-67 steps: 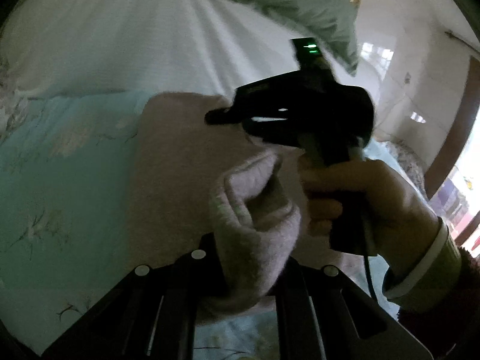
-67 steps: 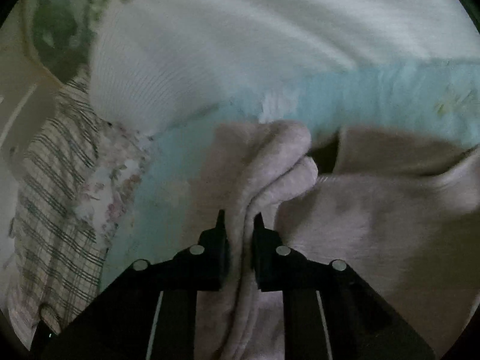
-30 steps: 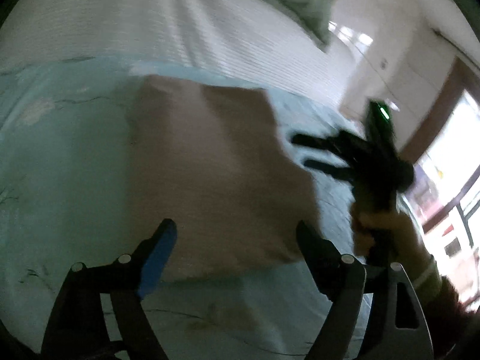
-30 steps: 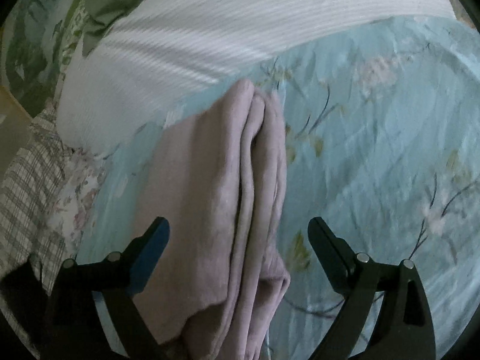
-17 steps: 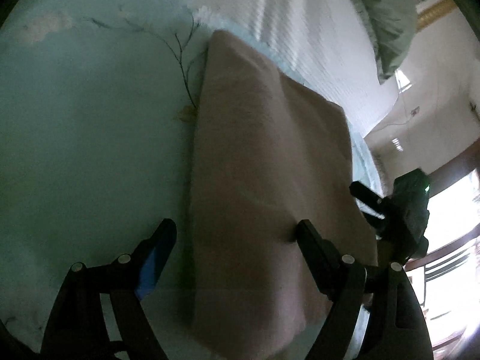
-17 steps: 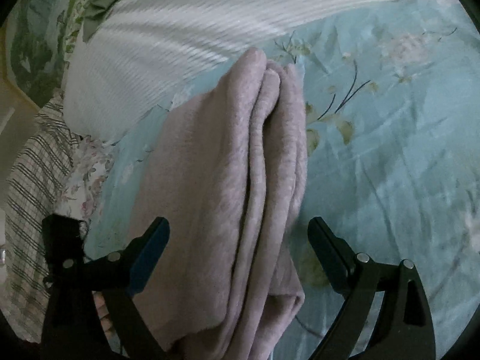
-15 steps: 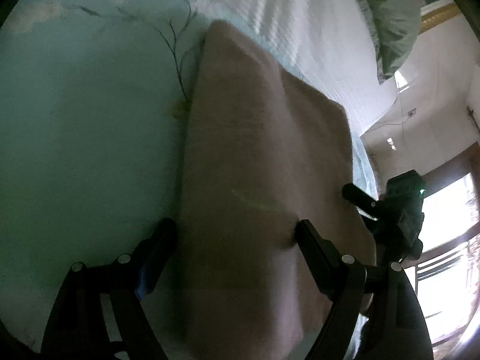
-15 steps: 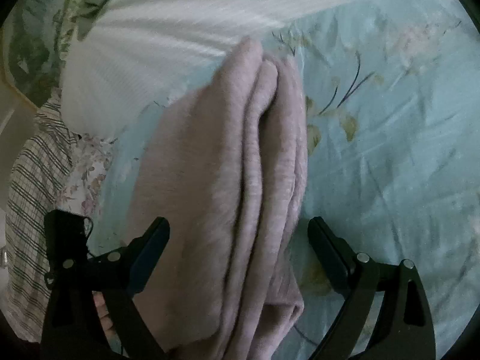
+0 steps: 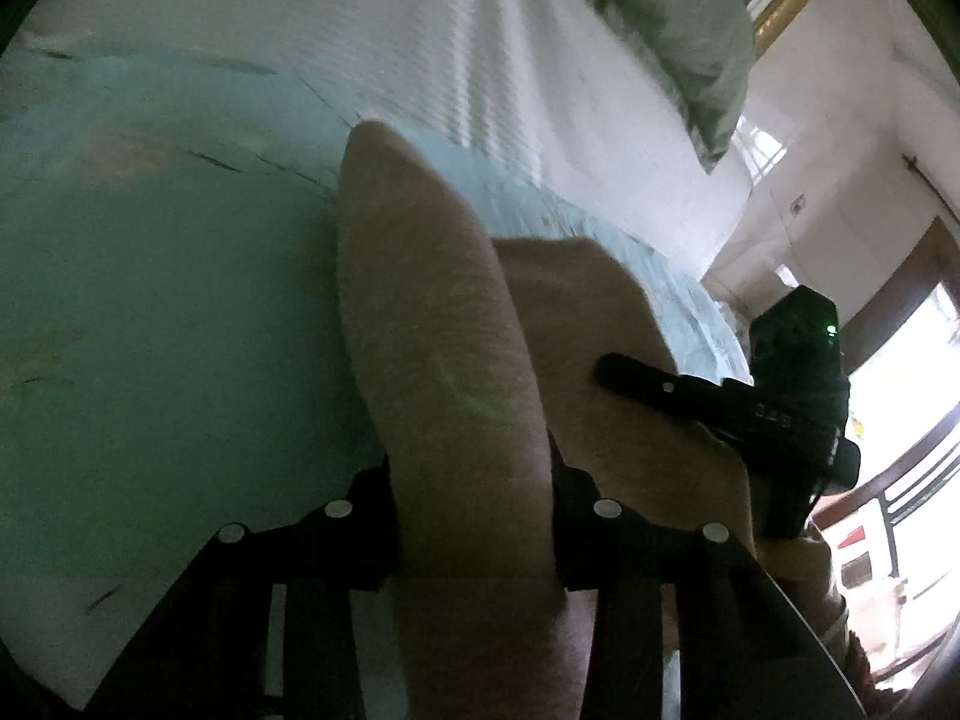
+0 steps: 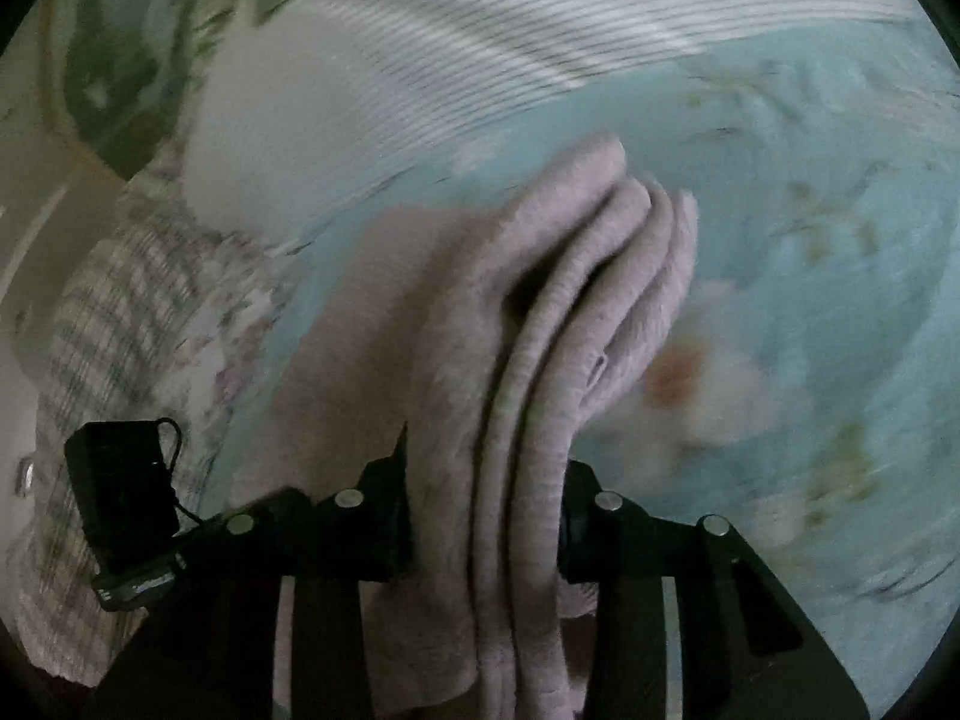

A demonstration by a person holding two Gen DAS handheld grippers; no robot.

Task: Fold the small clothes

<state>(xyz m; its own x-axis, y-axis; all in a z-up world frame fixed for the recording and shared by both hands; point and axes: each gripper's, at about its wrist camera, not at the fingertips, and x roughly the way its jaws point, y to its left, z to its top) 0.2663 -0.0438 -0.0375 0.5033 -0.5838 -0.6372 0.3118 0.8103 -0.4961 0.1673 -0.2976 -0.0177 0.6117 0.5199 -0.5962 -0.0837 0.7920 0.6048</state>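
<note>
Right wrist: right tool [image 10: 486,516] pinching layered garment [image 10: 540,330] edges

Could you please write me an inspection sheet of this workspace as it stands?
Surface: bed with pale blue floral sheet; white ribbed cover further back.
Job's things: pink garment, folded in several layers, both ends gripped.
Clutter: green pillow; checked cloth at the bed's edge.
Grippers: left gripper shut on the garment's edge; right gripper shut on the stacked layers.
Cables: thin black cable on the left gripper's unit, seen from the right wrist.
Surroundings: white wall, brown door frame and bright window at the right.
</note>
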